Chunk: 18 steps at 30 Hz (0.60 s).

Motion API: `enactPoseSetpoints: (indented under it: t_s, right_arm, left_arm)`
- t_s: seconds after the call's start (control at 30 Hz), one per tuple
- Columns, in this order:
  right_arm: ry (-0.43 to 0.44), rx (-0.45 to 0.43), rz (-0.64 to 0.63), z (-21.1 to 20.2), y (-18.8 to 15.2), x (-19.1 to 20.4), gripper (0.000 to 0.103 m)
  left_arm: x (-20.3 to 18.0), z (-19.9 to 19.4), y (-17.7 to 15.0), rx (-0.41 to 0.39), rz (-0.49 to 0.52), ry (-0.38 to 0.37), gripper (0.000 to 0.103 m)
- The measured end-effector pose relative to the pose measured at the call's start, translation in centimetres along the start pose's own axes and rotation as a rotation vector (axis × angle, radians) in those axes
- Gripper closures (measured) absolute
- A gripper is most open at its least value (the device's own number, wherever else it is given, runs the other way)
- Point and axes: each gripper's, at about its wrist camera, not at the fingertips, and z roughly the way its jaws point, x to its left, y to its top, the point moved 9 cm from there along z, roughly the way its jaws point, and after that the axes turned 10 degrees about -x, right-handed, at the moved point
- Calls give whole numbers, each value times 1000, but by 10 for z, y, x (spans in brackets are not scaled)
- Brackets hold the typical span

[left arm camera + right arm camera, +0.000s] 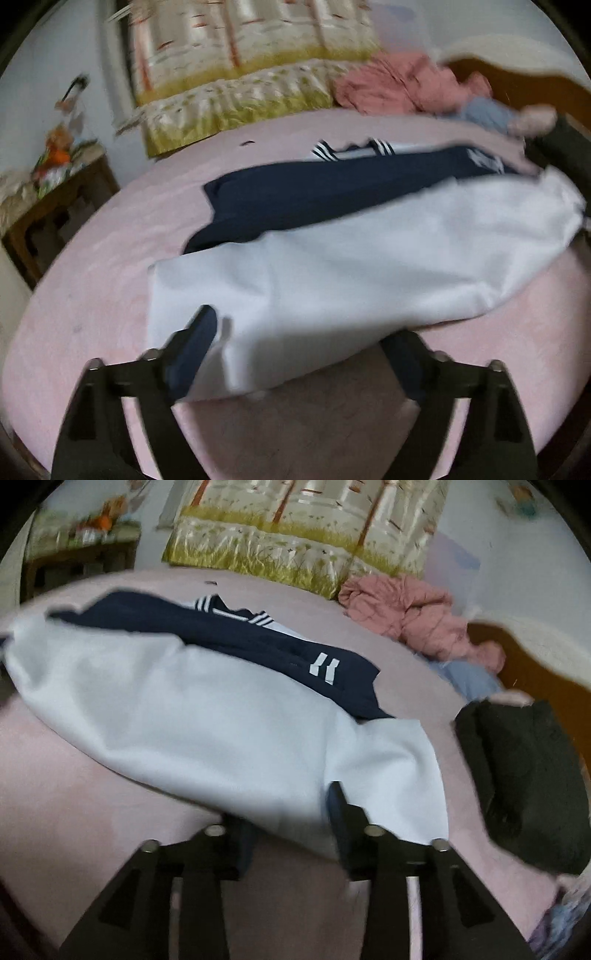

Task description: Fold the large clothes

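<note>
A large navy and white garment lies spread on the pink bed sheet (92, 277). Its navy part (314, 195) with white stripes is farther away, and its white part (369, 258) reaches toward me. My left gripper (299, 358) is open wide at the white hem, and the left finger (195, 350) rests over the fabric's corner. In the right wrist view the white part (184, 709) and the navy part (240, 635) lie across the sheet (74, 794). My right gripper (291, 830) stands open with the white hem loose between its fingers; the pads do not press it.
A crumpled pink jacket (406, 616) and a light blue cloth (469, 679) lie at the far right of the bed. Patterned quilts (240, 92) are stacked at the head. A black item (524, 782) sits on the right edge. A wooden bedside table (55, 206) stands to the left.
</note>
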Motion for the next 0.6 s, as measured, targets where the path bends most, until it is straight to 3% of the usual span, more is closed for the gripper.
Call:
enactPoseSetpoints:
  t_s: [0.07, 0.27, 0.3, 0.37, 0.5, 0.6]
  right_arm:
    - [50, -1, 79, -11, 6, -9, 54]
    - [141, -60, 271, -37, 27, -42, 39]
    - [125, -76, 292, -39, 32, -49, 36]
    - [4, -85, 269, -27, 41, -68, 32]
    - [-115, -33, 284, 28, 51, -97, 32]
    - [-113, 15, 317, 63, 46, -109, 34]
  left_arm:
    - [10, -15, 5, -18, -63, -50, 13]
    - [54, -57, 32, -119, -190, -46, 0]
    - [61, -57, 38, -133, -189, -21, 0]
    - [70, -43, 47, -139, -166, 9, 0]
    - [83, 20, 43, -29, -188, 35, 0]
    - [98, 68, 24, 82, -214, 97, 1]
